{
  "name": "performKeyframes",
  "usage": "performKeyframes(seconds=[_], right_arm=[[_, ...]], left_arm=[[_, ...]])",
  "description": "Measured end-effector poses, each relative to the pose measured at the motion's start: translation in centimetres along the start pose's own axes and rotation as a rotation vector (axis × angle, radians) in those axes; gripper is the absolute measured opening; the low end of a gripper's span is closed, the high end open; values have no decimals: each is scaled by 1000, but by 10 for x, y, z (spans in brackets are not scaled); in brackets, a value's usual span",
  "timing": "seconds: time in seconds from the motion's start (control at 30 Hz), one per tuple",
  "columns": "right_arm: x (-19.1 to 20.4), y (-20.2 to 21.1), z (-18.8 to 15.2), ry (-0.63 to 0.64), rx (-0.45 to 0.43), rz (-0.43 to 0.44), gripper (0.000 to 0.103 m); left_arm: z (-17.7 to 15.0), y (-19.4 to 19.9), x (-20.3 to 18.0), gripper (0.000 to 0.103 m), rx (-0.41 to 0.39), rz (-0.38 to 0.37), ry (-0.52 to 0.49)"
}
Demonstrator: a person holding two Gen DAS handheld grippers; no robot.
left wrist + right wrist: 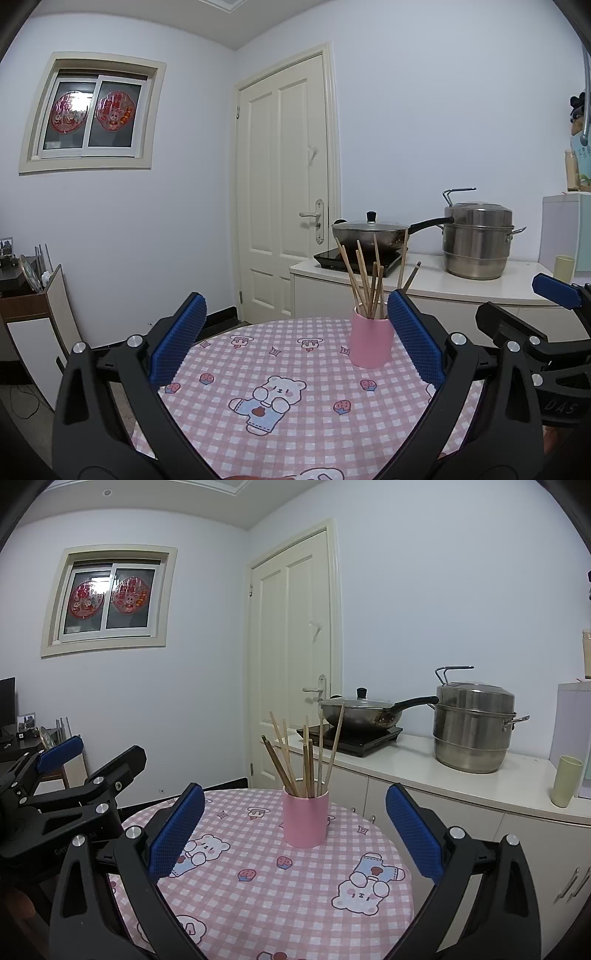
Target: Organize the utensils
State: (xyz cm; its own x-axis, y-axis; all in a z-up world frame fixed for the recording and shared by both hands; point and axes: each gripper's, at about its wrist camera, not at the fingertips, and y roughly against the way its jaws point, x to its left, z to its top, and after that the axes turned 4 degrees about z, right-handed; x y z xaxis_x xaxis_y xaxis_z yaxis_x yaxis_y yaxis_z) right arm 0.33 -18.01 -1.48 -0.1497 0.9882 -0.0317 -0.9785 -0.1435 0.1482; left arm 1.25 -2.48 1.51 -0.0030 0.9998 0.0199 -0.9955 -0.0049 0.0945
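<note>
Round table [258,893] under a pink checked bear-print cloth; behind it a counter with a lidded wok [360,710] and steel steamer pot [472,727]. Pink cup [306,818] stood upright mid-table, holding wooden chopsticks [295,757]; their lower ends were hidden inside. Left gripper [295,332] and right gripper [295,819] both hovered with jaws spread, empty, cup beyond them.

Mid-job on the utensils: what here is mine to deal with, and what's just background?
For the job: chopsticks standing in the pink cup; left gripper and right gripper, both open and empty.

Just background: wok, steel steamer pot, green cup on the counter.
</note>
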Motion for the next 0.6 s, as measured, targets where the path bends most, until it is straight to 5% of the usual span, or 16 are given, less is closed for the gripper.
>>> performKeyframes(seconds=[0.6], right_arm=[[1, -1, 0, 1, 4, 5, 95]], left_arm=[[1, -3, -2, 96, -2, 10, -7]])
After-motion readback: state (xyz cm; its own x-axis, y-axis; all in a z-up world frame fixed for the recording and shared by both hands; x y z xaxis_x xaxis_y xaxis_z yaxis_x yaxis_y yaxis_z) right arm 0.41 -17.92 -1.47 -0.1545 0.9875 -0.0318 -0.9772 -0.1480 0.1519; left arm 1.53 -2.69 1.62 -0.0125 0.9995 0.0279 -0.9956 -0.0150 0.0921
